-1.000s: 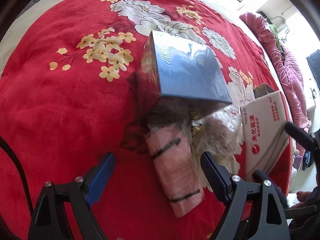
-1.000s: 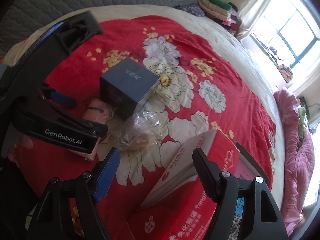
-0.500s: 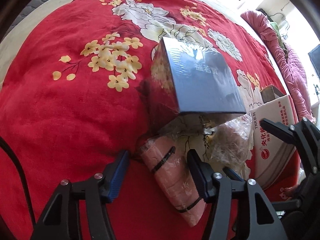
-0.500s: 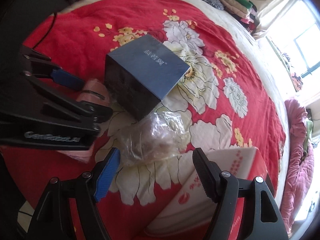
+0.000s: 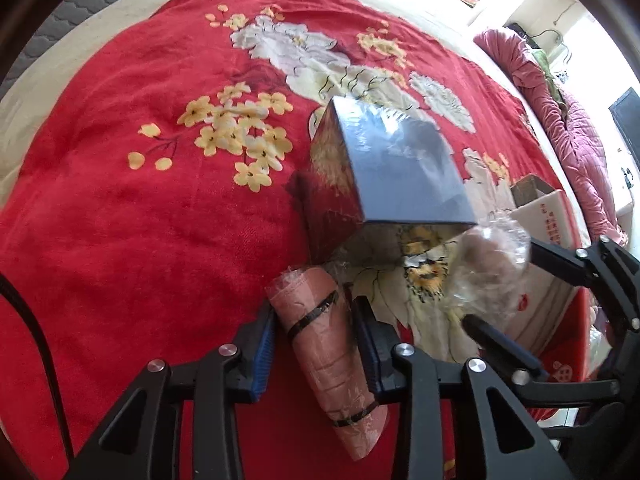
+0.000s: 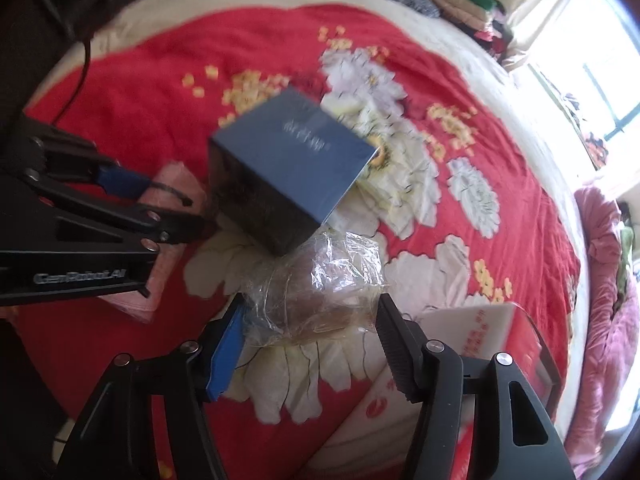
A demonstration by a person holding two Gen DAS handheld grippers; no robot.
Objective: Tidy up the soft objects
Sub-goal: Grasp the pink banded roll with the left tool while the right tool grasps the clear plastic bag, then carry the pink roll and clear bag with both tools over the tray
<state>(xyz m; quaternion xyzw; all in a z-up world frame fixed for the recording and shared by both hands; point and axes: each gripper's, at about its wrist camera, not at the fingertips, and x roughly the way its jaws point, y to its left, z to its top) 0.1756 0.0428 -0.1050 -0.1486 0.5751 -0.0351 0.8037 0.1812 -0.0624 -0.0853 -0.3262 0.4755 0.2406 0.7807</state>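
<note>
Early in the job, by the look of it: nothing yet lifted, nothing visibly sorted. Two soft things lying on the red floral bedspread, both beside the dark blue box at mid-frame.

Left gripper, low centre of the left view: jaws just been closing around the pink rolled bundle, now pinching its sides or a hair short of it (blue pad against the left flank, black pad against the right). Bundle flat on the cover, banded with black ties, its far end near the box's lower corner.

Right gripper, low centre of the right view: jaws also just been closing, straddling the clear plastic-wrapped bundle. Pads at its edges, crinkled film brushing them, no firm squeeze visible; cannot tell if gripped.

White and red carton at lower right, just beside that bundle, probably the destination.

Left to do: secure both grips, lift, carry, place.
</note>
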